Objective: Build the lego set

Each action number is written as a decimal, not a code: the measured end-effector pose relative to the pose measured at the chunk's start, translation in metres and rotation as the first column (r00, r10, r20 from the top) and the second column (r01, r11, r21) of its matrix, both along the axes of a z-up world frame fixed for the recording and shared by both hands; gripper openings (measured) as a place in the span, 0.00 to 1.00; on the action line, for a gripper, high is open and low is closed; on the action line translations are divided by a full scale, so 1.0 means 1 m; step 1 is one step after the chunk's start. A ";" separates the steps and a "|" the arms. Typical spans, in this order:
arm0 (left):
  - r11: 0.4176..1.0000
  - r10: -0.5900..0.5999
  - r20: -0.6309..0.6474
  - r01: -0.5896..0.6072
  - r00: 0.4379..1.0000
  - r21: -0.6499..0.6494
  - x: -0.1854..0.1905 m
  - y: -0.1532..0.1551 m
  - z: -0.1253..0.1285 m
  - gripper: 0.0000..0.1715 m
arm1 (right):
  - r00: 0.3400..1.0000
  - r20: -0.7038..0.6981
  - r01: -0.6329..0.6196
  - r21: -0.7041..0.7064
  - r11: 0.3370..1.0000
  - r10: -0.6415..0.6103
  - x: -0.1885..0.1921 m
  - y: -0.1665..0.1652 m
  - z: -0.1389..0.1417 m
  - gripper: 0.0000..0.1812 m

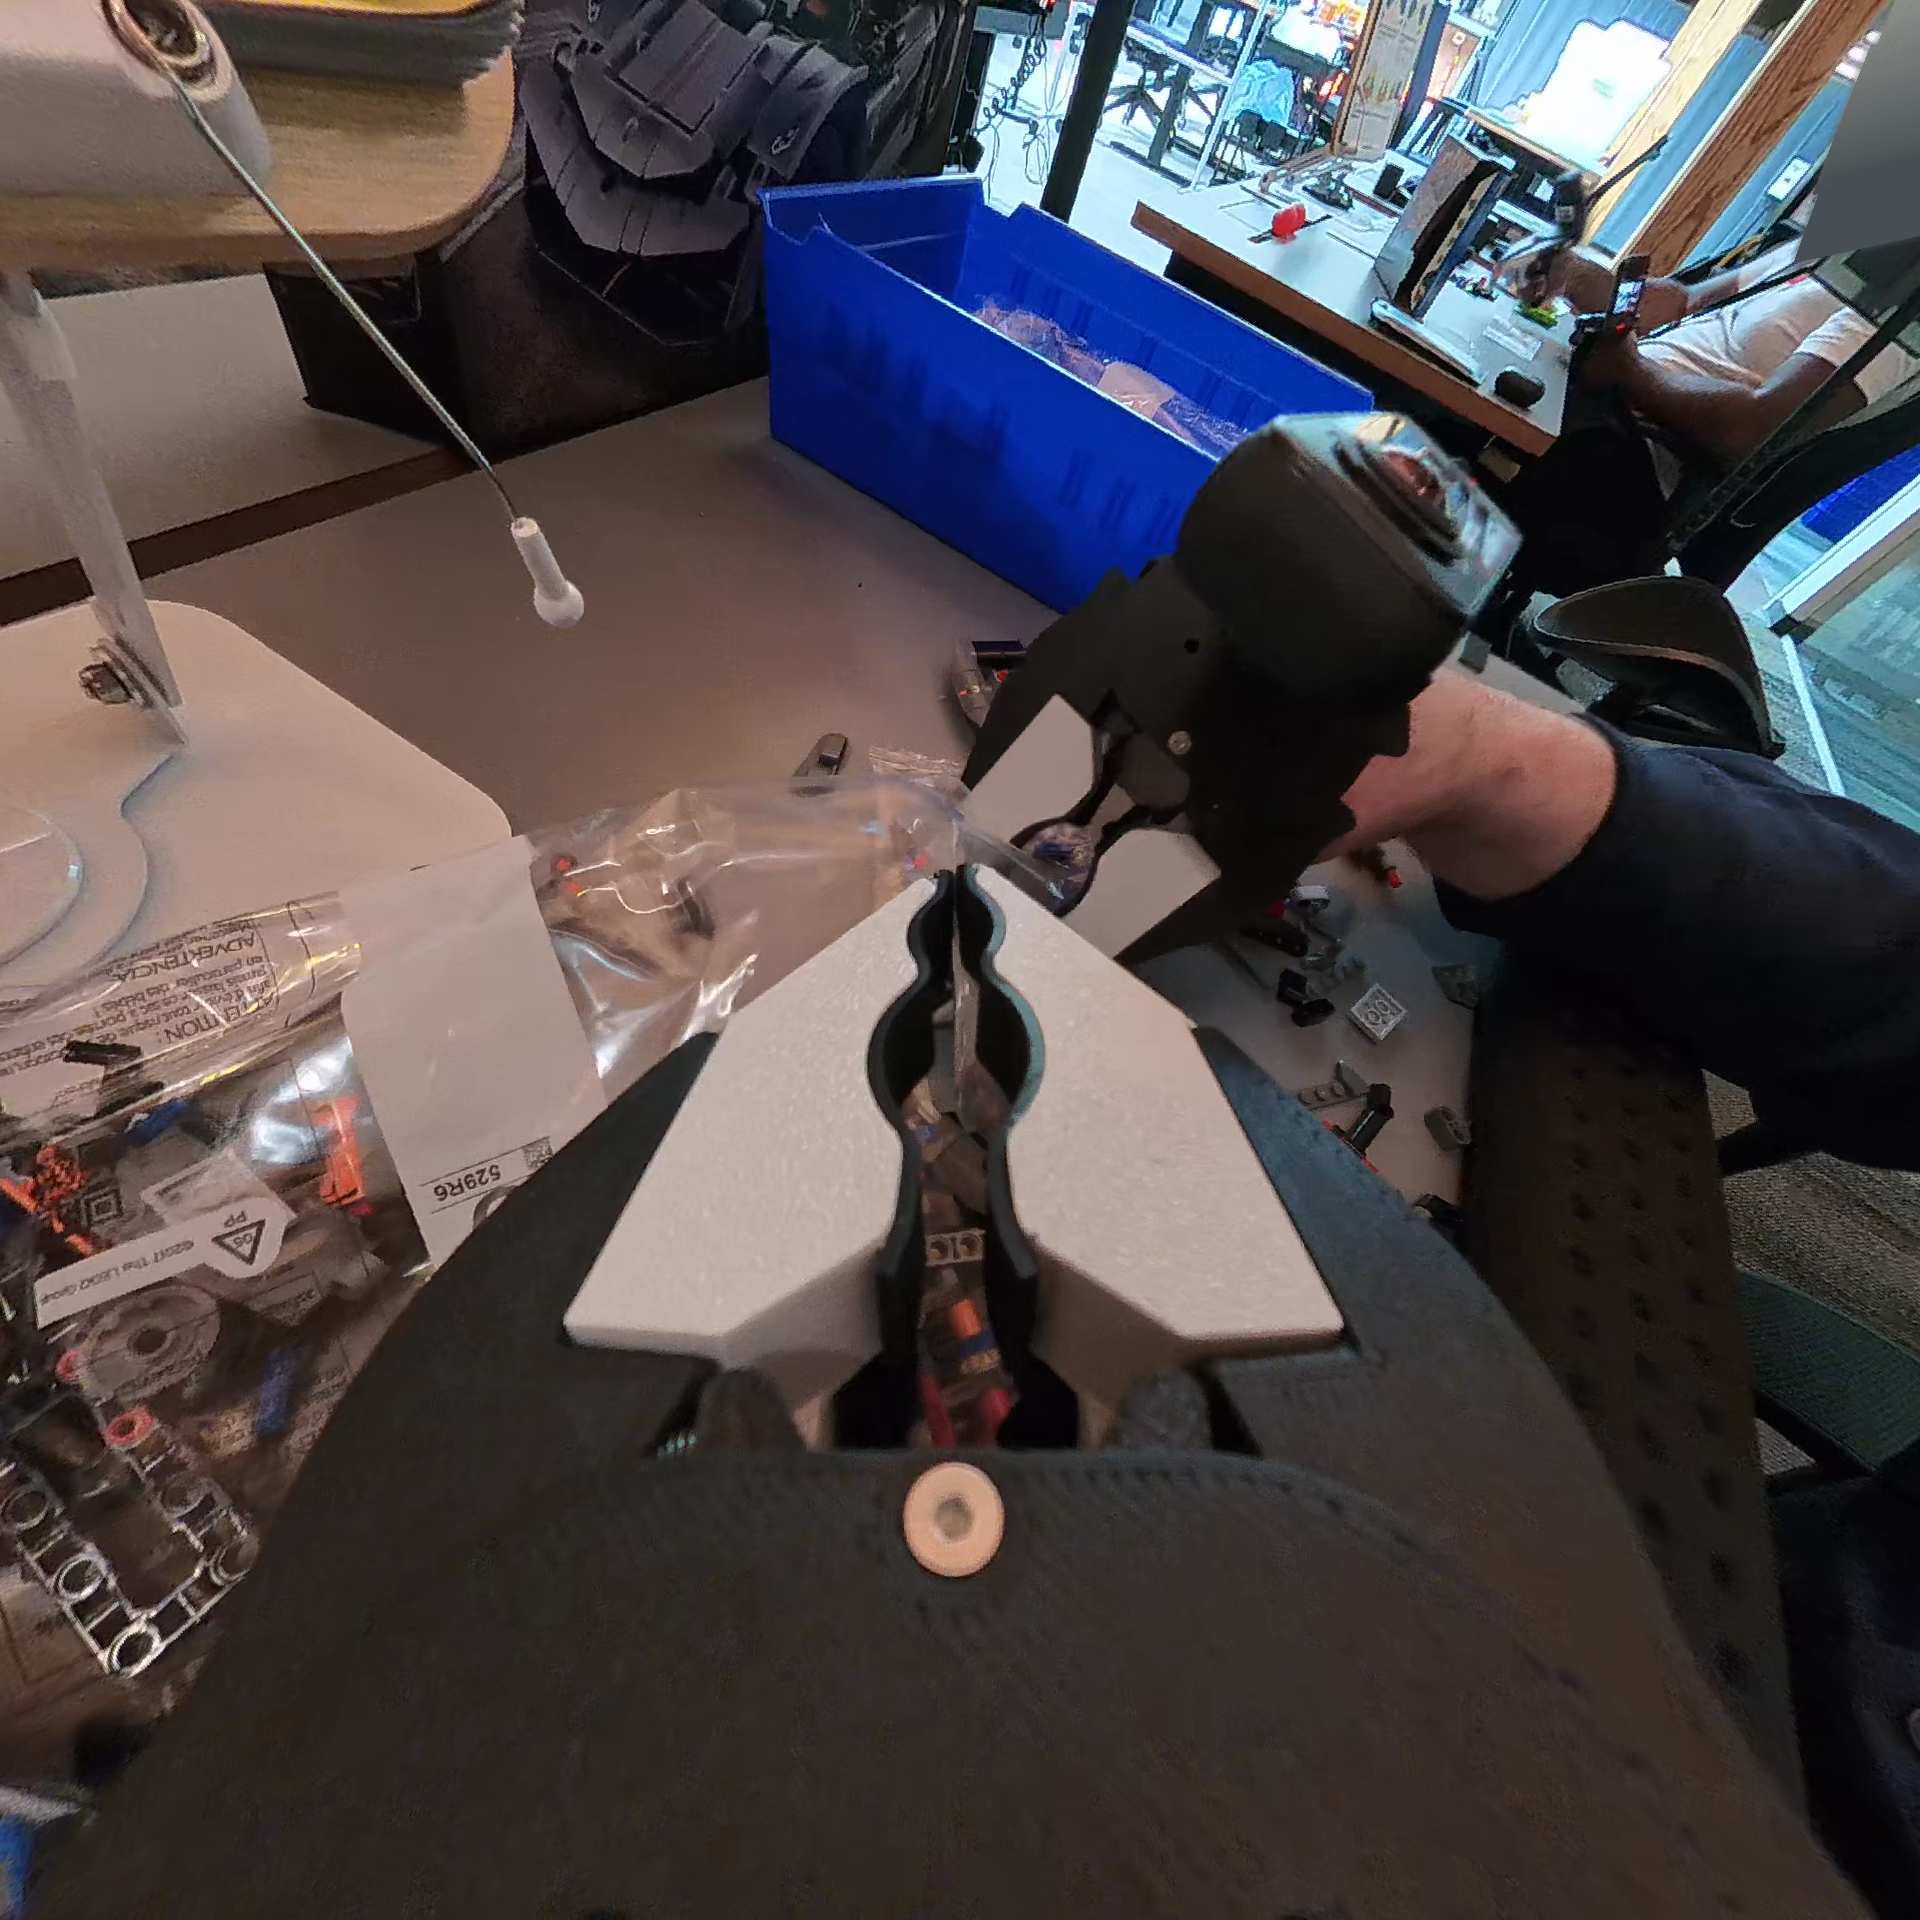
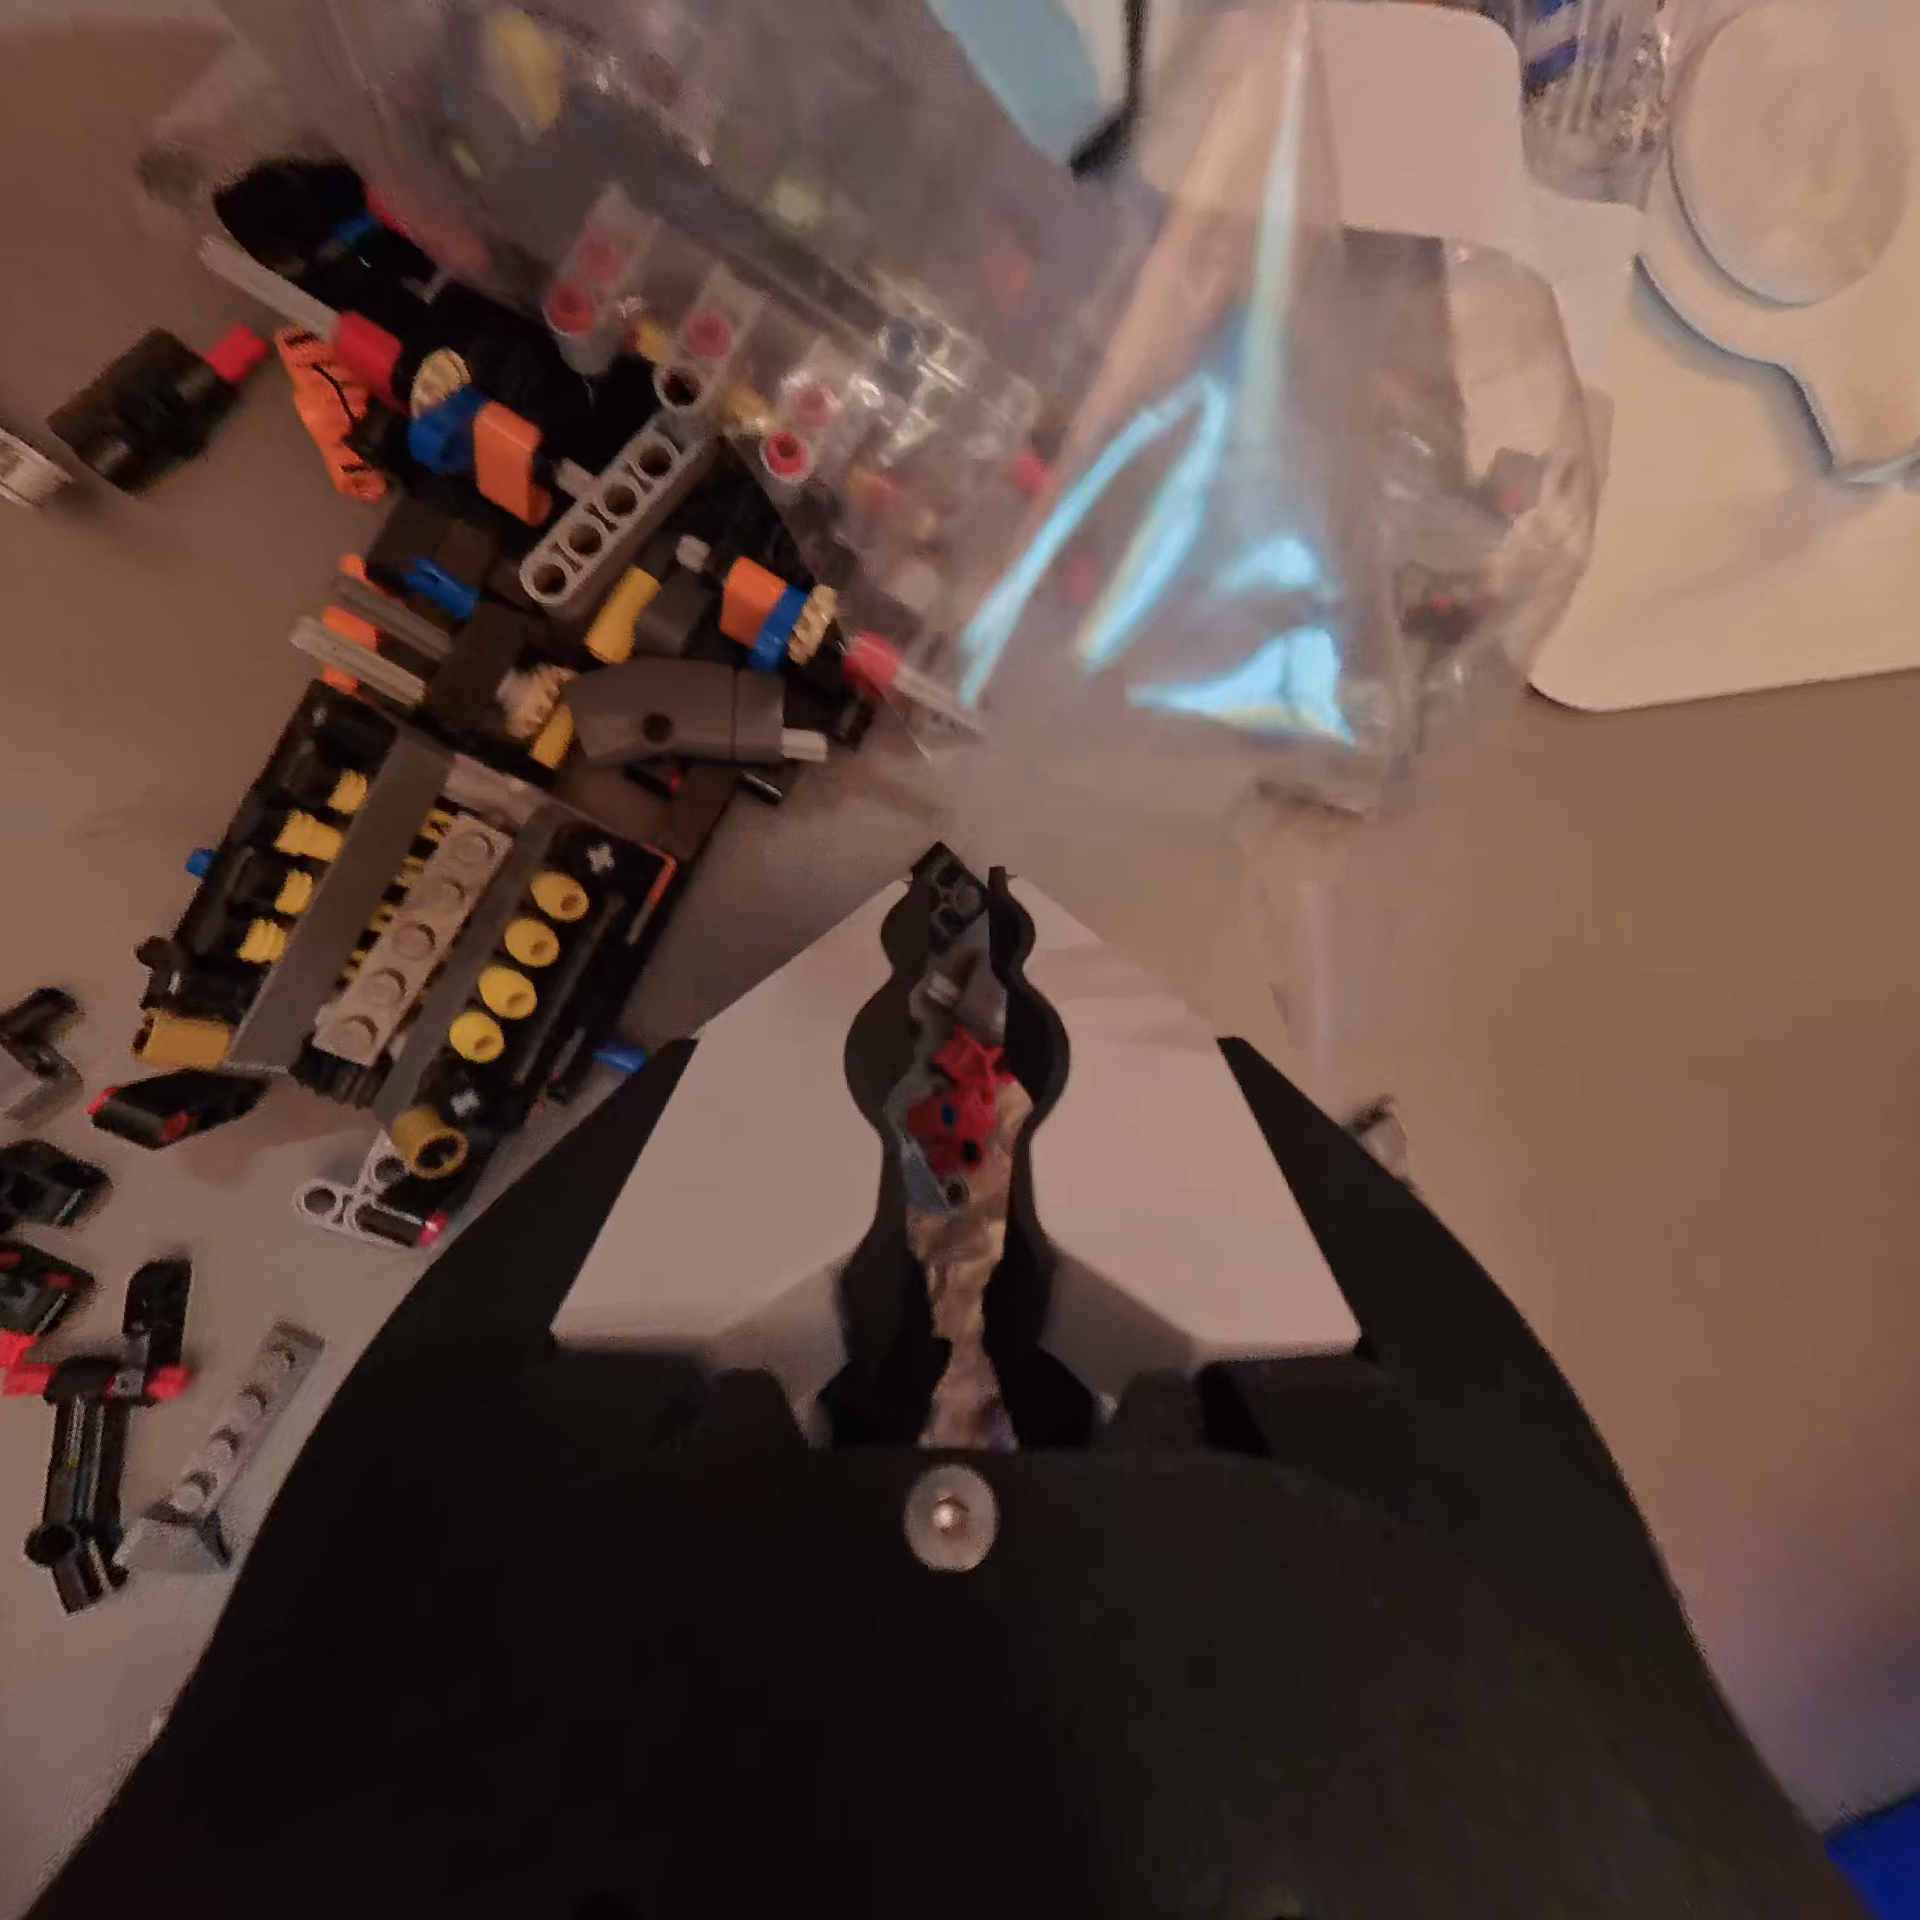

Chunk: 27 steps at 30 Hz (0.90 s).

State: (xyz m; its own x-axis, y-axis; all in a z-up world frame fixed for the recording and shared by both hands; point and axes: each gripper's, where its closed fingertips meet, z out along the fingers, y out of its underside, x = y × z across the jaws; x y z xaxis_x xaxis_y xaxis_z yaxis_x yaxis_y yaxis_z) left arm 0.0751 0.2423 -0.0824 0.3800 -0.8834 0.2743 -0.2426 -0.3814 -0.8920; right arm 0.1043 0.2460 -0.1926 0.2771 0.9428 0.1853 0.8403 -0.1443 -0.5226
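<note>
Your left tool (image 1: 954,883) is closed, its fingers (image 1: 831,1091) pinching the edge of a clear plastic bag (image 1: 727,862) of lego parts. Your right tool (image 2: 961,883) is also closed on the bag (image 2: 1195,582), gripping crumpled film with small red parts (image 2: 961,1091) inside; in the left wrist view that right tool (image 1: 1049,842) meets the bag right at your left tool's tips. The bag stretches between both tools above the bench (image 1: 675,582). The part-built model (image 2: 416,935), black with yellow and grey pieces, sits on the bench (image 2: 1558,1039) left of the right tool, with loose parts (image 2: 104,1351) near it. A blue bin (image 1: 987,416) stands at the far edge.
</note>
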 end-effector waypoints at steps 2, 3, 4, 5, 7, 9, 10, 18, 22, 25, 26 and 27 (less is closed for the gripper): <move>1.000 -0.003 0.002 0.003 1.000 -0.001 0.001 -0.001 0.000 0.00 | 1.000 0.000 0.000 0.007 1.000 0.000 0.005 0.000 0.004 0.05; 1.000 -0.005 0.001 0.005 1.000 -0.001 0.001 -0.001 0.000 0.00 | 1.000 -0.020 0.002 0.006 1.000 -0.002 0.003 -0.001 0.007 0.07; 1.000 -0.007 -0.001 0.007 1.000 -0.001 0.002 -0.001 0.000 0.00 | 0.999 -0.036 0.006 -0.011 1.000 -0.007 0.000 -0.001 0.008 0.10; 1.000 -0.009 -0.003 0.009 1.000 -0.002 0.003 -0.001 -0.001 0.00 | 0.999 -0.045 0.011 -0.020 1.000 -0.012 -0.004 -0.001 0.008 0.12; 1.000 -0.010 -0.004 0.010 1.000 -0.004 0.003 -0.001 -0.001 0.00 | 0.999 -0.053 0.008 -0.008 1.000 -0.008 -0.012 0.001 0.005 0.12; 1.000 -0.009 -0.003 0.009 1.000 -0.003 0.003 -0.001 -0.001 0.00 | 0.999 -0.035 0.022 -0.001 1.000 -0.022 -0.015 0.006 -0.001 0.13; 1.000 -0.008 -0.003 0.008 1.000 -0.004 0.003 -0.001 -0.001 0.00 | 0.999 -0.043 0.027 0.000 1.000 -0.027 -0.017 0.008 -0.001 0.13; 1.000 -0.008 -0.008 0.008 1.000 -0.006 0.004 0.000 -0.004 0.00 | 0.996 -0.090 -0.007 -0.023 1.000 0.005 -0.035 0.010 -0.003 0.07; 1.000 -0.007 -0.004 0.007 1.000 -0.004 0.003 0.000 -0.003 0.00 | 0.999 -0.039 0.002 -0.013 1.000 -0.003 -0.024 0.010 -0.004 0.00; 1.000 -0.006 -0.001 0.006 1.000 -0.002 0.002 0.000 -0.002 0.00 | 1.000 -0.008 0.009 -0.014 1.000 -0.009 -0.014 0.010 -0.003 0.00; 1.000 -0.006 0.001 0.006 1.000 -0.002 0.002 0.000 -0.001 0.00 | 1.000 0.005 0.016 -0.004 1.000 -0.016 -0.010 0.011 -0.002 0.00; 1.000 -0.006 0.000 0.006 1.000 -0.001 0.002 0.000 -0.001 0.00 | 1.000 0.003 0.013 0.005 1.000 -0.013 -0.010 0.011 0.000 0.01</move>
